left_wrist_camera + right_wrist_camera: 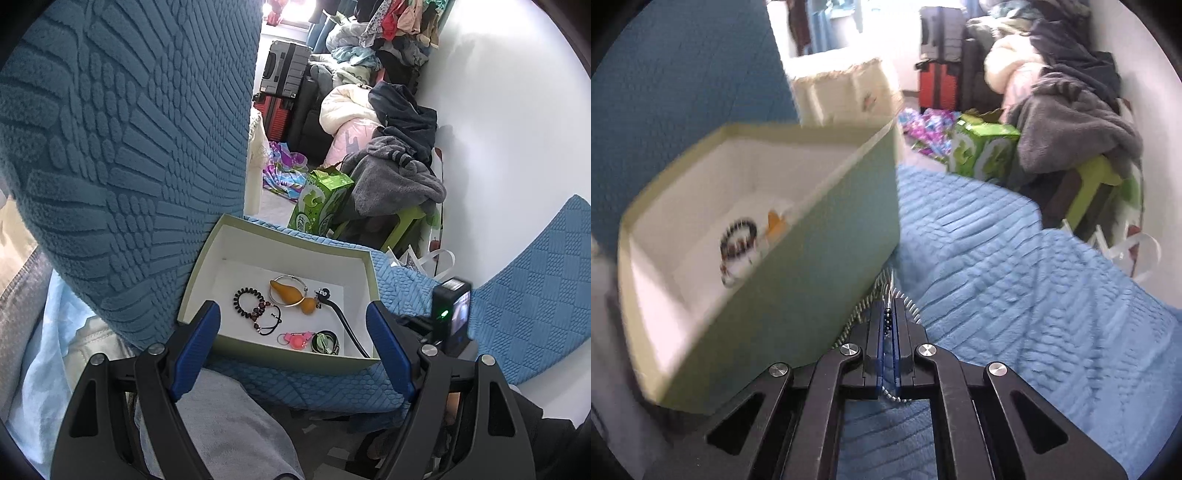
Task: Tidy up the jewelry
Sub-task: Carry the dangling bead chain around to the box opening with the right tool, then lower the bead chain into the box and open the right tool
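Beaded chain (886, 317) pinched in right tongs (887, 301) shows only in right-wrist view.

Jewelry count in the one box (371, 280)

Inside the box: one silver bangle (287, 291), two beaded bracelets (248, 301), one orange gourd charm (293, 297), one pink charm (293, 339); beside the box, one bead chain (886, 317).

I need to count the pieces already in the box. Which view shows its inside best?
The left wrist view: it looks down into the open box, so the bracelets, bangle, orange gourd and pink charm all show. The right wrist view is blurred and sees the box from the side, its wall hiding most of the floor.
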Action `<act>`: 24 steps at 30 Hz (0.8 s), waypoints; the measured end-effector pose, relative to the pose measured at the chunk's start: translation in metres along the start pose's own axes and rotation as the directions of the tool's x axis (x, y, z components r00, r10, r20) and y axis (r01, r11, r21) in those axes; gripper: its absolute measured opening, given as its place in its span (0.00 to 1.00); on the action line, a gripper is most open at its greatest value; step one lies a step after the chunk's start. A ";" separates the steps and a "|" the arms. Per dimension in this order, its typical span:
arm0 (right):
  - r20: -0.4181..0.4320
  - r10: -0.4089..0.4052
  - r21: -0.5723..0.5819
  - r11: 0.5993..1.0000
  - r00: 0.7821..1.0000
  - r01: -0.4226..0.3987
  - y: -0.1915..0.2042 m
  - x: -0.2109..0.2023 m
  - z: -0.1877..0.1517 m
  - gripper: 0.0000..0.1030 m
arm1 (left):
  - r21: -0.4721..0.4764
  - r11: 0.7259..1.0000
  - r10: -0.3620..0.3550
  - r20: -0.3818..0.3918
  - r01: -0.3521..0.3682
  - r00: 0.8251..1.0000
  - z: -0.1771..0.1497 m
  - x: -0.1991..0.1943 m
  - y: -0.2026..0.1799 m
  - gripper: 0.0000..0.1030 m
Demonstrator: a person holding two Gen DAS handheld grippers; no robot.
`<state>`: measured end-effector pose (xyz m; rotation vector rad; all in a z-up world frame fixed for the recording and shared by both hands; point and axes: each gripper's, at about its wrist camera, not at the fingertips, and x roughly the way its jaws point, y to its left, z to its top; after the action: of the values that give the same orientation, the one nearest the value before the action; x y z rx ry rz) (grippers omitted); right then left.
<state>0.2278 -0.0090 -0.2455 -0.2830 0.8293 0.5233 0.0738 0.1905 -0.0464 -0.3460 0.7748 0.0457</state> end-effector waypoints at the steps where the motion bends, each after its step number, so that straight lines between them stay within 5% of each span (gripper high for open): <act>1: 0.012 -0.007 0.014 1.000 1.000 0.007 0.000 -0.008 0.005 0.01 | -0.001 1.000 -0.005 0.003 0.005 1.000 0.000 -0.003 0.000 0.79; 24: 0.192 -0.050 0.108 0.994 0.980 0.029 0.011 -0.147 0.107 0.01 | 0.009 0.999 -0.034 0.037 0.034 0.999 0.024 -0.027 -0.004 0.79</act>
<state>0.2064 -0.0016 -0.0649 -0.1491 0.6571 0.4608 0.0711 0.1967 -0.0107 -0.3497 0.7323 0.0172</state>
